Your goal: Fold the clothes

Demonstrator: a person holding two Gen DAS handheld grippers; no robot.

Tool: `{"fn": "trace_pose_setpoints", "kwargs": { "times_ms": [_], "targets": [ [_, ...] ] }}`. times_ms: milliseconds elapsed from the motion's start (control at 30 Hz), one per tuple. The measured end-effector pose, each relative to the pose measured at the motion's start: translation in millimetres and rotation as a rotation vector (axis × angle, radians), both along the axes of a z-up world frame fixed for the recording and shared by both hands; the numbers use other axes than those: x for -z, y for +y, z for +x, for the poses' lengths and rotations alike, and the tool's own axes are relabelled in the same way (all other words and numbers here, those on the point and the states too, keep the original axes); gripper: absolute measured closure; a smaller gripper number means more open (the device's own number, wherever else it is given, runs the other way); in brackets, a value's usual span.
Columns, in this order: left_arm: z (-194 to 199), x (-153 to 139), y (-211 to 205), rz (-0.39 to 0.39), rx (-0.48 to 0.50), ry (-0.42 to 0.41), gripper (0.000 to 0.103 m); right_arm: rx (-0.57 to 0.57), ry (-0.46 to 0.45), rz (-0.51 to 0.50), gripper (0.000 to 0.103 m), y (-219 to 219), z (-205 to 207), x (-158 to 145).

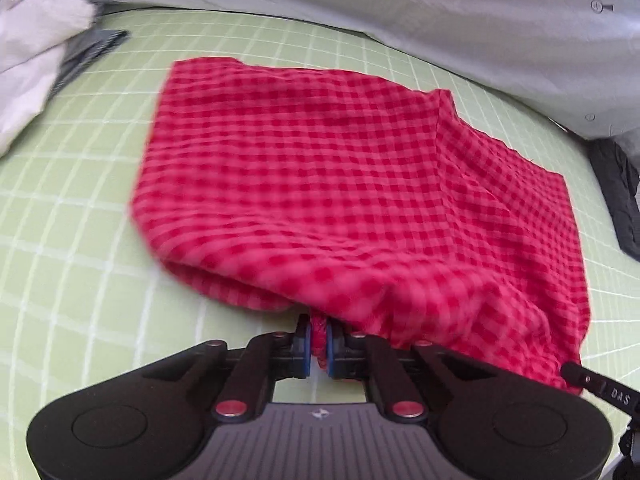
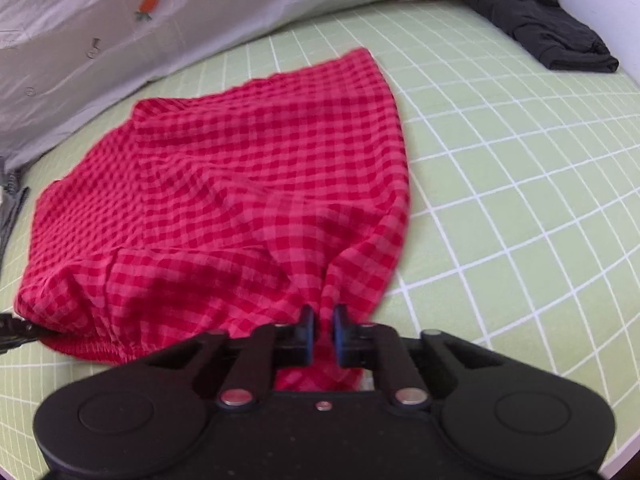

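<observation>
Red gingham garment (image 1: 340,184), near hem bunched inside both tools.

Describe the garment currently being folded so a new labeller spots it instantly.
Start from the light green sheet with a white grid that covers the whole surface. In its middle lies the red gingham garment, its gathered near edge pinched by the left claw and the right claw. It is the only red, checked piece: the fabric behind it is pale grey with a carrot print, the pile in the corner plain black.
</observation>
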State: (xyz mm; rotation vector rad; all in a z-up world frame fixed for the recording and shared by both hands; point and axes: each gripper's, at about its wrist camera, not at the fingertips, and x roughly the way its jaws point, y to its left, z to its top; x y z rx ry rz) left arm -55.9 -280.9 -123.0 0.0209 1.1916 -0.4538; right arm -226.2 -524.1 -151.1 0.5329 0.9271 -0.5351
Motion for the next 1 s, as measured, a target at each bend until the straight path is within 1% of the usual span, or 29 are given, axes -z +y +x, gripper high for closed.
{"fn": "trace_pose_setpoints", "kwargs": {
  "times_ms": [100,133,200,267,300,333,367,433,500,567,600,633,700,800,833,900,967,1000],
  "targets": [
    [-23,-16,30,0.017,-0.064,0.073,0.094,-0.016,0.017,0.009,0.096,5,-13,-10],
    [-31,-18,40,0.032,-0.078,0.107,0.089,-0.021,0.025,0.013,0.096,7,-17,-14],
    [-39,-20,50,0.047,-0.113,0.135,0.086,-0.024,0.058,0.046,0.094,7,-23,-17],
    [-46,-22,60,0.06,-0.148,0.157,0.081,-0.014,0.071,0.066,0.079,5,-27,-20],
    [-50,-23,65,0.067,-0.165,0.169,0.076,-0.004,0.061,0.06,0.059,3,-27,-23],
    [-49,-26,65,0.073,-0.178,0.159,0.07,0.006,0.051,0.054,0.044,1,-28,-26],
    [-45,-31,63,0.076,-0.188,0.139,0.066,0.014,0.034,0.044,0.039,-2,-27,-30],
    [-36,-40,59,0.082,-0.195,0.096,0.05,0.024,-0.008,0.02,0.027,-9,-19,-38],
    [-24,-48,55,0.083,-0.191,0.058,0.042,0.025,-0.039,-0.011,0.021,-14,-7,-44],
    [-11,-53,51,0.077,-0.184,0.021,0.038,0.014,-0.058,-0.038,0.018,-18,9,-48],
    [-4,-56,50,0.073,-0.181,0.002,0.034,0.007,-0.066,-0.051,0.017,-20,18,-50],
    [4,-56,47,0.072,-0.189,-0.002,0.033,0.003,-0.073,-0.061,0.015,-24,26,-51],
    [20,-55,42,0.071,-0.212,0.0,0.033,0.009,-0.075,-0.068,0.015,-36,43,-49],
    [50,-45,30,0.068,-0.203,0.006,0.031,0.022,-0.078,-0.083,0.014,-59,66,-44],
    [60,-39,26,0.083,-0.199,0.014,0.031,0.023,-0.082,-0.093,0.013,-70,75,-41],
    [83,-28,16,0.119,-0.194,0.033,0.031,0.04,-0.062,-0.113,0.013,-91,93,-30],
    [104,-20,7,0.143,-0.2,0.054,0.031,0.061,-0.027,-0.128,0.016,-115,112,-17],
    [112,-17,4,0.149,-0.2,0.058,0.031,0.07,-0.008,-0.13,0.024,-125,121,-12]
  ]
}}
